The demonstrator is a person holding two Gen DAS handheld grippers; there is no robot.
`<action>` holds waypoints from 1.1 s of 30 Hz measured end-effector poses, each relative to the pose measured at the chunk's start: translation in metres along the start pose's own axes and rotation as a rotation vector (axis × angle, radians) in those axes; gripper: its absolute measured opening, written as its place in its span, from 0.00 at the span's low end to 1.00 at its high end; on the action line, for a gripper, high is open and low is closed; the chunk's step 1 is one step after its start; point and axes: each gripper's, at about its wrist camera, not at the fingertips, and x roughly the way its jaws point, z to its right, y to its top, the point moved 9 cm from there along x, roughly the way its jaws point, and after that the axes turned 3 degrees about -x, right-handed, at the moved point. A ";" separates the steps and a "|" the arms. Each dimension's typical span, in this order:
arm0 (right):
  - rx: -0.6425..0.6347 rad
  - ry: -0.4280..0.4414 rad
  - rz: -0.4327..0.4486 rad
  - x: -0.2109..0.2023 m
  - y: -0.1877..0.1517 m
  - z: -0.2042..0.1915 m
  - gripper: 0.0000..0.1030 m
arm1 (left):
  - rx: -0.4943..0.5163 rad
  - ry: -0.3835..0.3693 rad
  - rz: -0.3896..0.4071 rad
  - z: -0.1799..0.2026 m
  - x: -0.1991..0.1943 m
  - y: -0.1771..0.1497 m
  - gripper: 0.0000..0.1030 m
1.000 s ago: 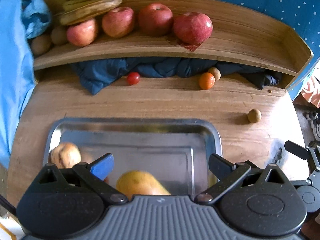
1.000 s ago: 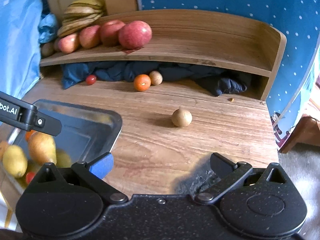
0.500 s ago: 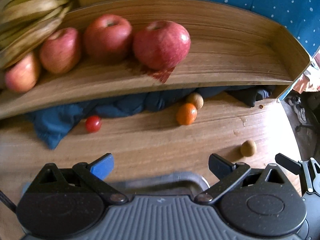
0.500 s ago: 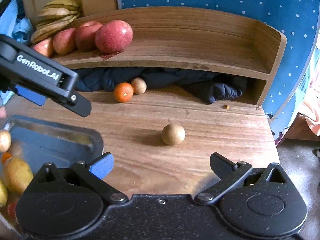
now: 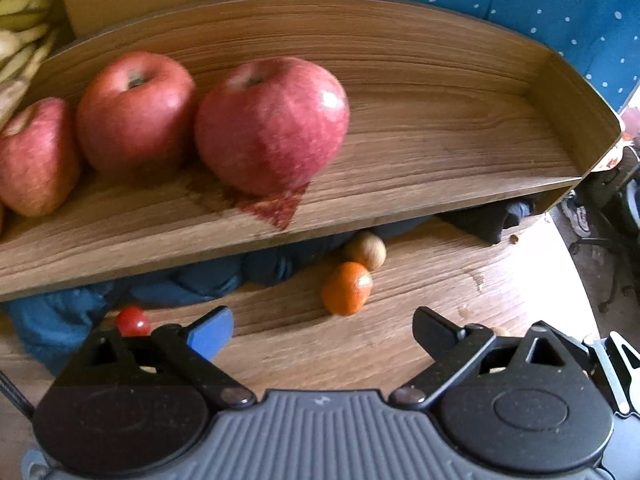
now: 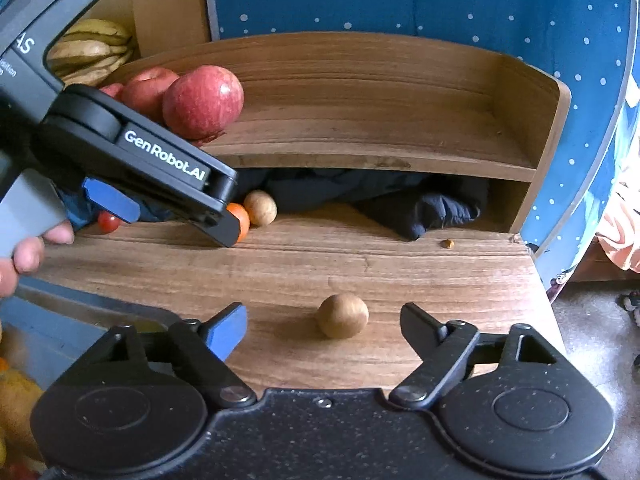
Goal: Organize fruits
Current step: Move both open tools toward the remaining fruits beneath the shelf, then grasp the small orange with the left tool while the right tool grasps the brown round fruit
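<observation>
My right gripper (image 6: 322, 326), jaws just narrowing but gripping nothing, straddles the brown ball (image 6: 342, 316); closing off-centre could roll it off the table (image 6: 440, 268).

My left gripper (image 5: 322, 330) is open too.

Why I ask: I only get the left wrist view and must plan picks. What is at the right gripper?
Observer: A brown ball lies on the table between the right gripper fingertips, untouched. Its jaws have just been closing.
Operator: How close is my left gripper to the orange?
Observer: Seen from the right wrist, the left gripper has its black finger covering part of the orange. I cannot tell whether they touch. Its jaws have just been closing a little, with nothing gripped.
Operator: Where is the tray?
Observer: The tray shows its rim at the right view's lower left, with yellow fruit in it.
</observation>
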 end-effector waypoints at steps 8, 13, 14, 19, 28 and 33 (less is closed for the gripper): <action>0.008 -0.052 -0.003 0.005 0.003 0.008 0.68 | 0.027 -0.019 0.012 0.008 0.011 0.004 0.78; 0.013 -0.052 -0.023 0.009 0.001 0.008 0.58 | 0.031 -0.041 0.010 0.012 0.014 0.005 0.65; 0.011 -0.052 -0.025 0.009 0.001 0.008 0.58 | 0.033 -0.049 0.006 0.013 0.014 0.005 0.60; -0.014 -0.060 -0.046 0.012 0.000 0.006 0.53 | 0.033 -0.073 0.003 0.016 0.018 0.007 0.50; -0.001 -0.031 -0.062 0.016 -0.002 0.006 0.45 | 0.017 -0.112 -0.010 0.023 0.019 0.007 0.41; -0.004 -0.032 -0.060 0.016 -0.002 0.006 0.38 | 0.015 -0.111 -0.020 0.026 0.023 0.004 0.37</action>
